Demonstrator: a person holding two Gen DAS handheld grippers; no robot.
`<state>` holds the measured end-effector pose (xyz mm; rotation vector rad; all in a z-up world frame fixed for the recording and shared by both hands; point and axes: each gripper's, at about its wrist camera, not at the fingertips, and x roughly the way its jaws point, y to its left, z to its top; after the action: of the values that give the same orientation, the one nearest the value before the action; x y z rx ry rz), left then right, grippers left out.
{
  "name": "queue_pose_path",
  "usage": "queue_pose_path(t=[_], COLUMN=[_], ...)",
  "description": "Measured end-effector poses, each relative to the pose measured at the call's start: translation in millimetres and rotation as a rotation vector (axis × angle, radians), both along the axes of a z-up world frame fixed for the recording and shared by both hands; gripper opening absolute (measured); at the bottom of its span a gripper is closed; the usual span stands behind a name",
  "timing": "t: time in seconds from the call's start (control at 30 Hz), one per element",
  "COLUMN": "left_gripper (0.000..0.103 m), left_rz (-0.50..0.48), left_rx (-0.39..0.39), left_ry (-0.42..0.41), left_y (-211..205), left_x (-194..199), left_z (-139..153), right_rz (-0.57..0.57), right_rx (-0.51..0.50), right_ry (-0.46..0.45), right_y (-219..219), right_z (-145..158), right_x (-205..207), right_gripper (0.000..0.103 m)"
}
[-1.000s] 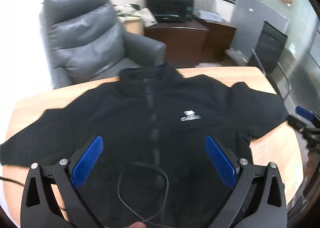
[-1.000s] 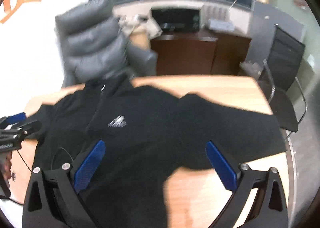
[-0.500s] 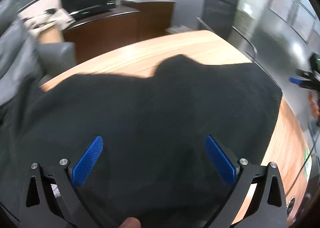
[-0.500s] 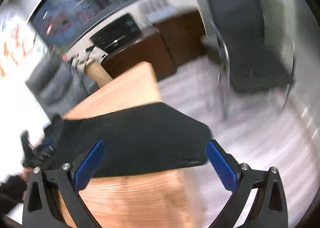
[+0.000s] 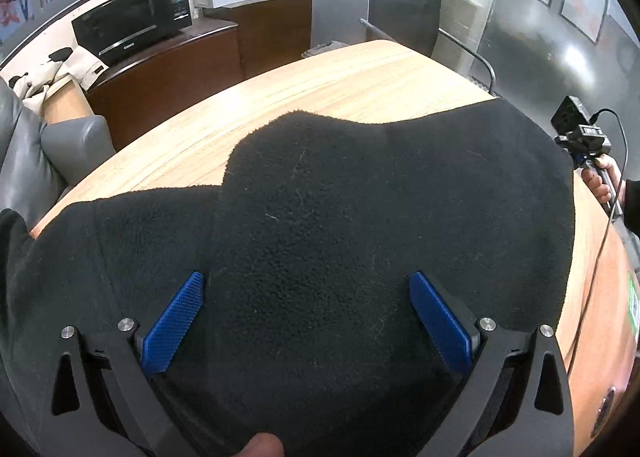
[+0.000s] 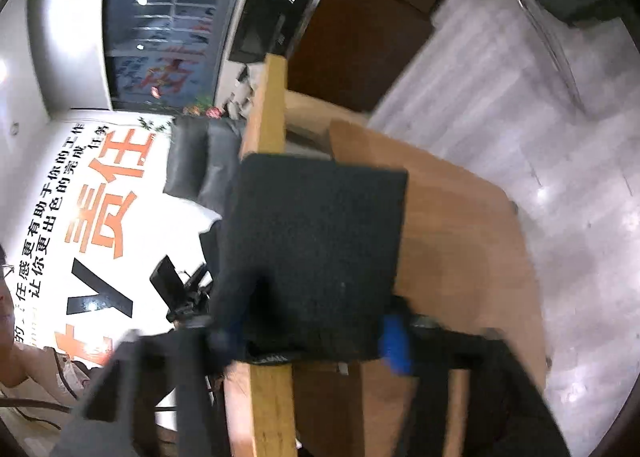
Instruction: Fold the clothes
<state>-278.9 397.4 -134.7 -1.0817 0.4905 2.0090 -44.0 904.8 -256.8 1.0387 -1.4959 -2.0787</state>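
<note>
1. The black fleece jacket (image 5: 360, 217) is spread flat on the light wood-grain desk (image 5: 340, 77). It has a fuzzy, nubbly pile with bits of lint, and a rounded lump at its far edge.
2. Left tongs (image 5: 308, 321): black frame, blue knurled pads (image 5: 176, 329), standing wide apart just over the fleece with nothing pinched between them.
3. Right tongs (image 6: 316, 333) are closing, with the squared-off sleeve end (image 6: 320, 241) between the pads. That view is rolled sideways and smeared, so I can't tell whether the pads actually press on the cloth yet (only one blue pad shows clearly).
4. In the left wrist view the sleeve runs off to the right, to the desk edge, where the right tongs show small, gripped by a hand (image 5: 600, 181).
5. Hard to see: the collar, zip and the rest of the body are cut off at the left and bottom of the left view, so the jacket's overall long axis is a guess I won't make. A fingertip (image 5: 262, 445) pokes in at the bottom edge.
</note>
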Motion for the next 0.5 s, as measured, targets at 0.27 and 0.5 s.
queue_pose_path(t=[0.27,0.5], left_gripper=[0.103,0.103], left_rz=[0.034,0.18], left_rx=[0.041,0.184], left_ry=[-0.005,0.05], left_y=[-23,-163], left_x=[-10,-12], left_z=[5,79], right_rz=[-0.118,-0.033], right_rx=[0.316,0.595], right_ry=[0.212,0.483], right_y=[-30,-188], right_z=[161,378], right_x=[20,-11], right_gripper=[0.012,0.012])
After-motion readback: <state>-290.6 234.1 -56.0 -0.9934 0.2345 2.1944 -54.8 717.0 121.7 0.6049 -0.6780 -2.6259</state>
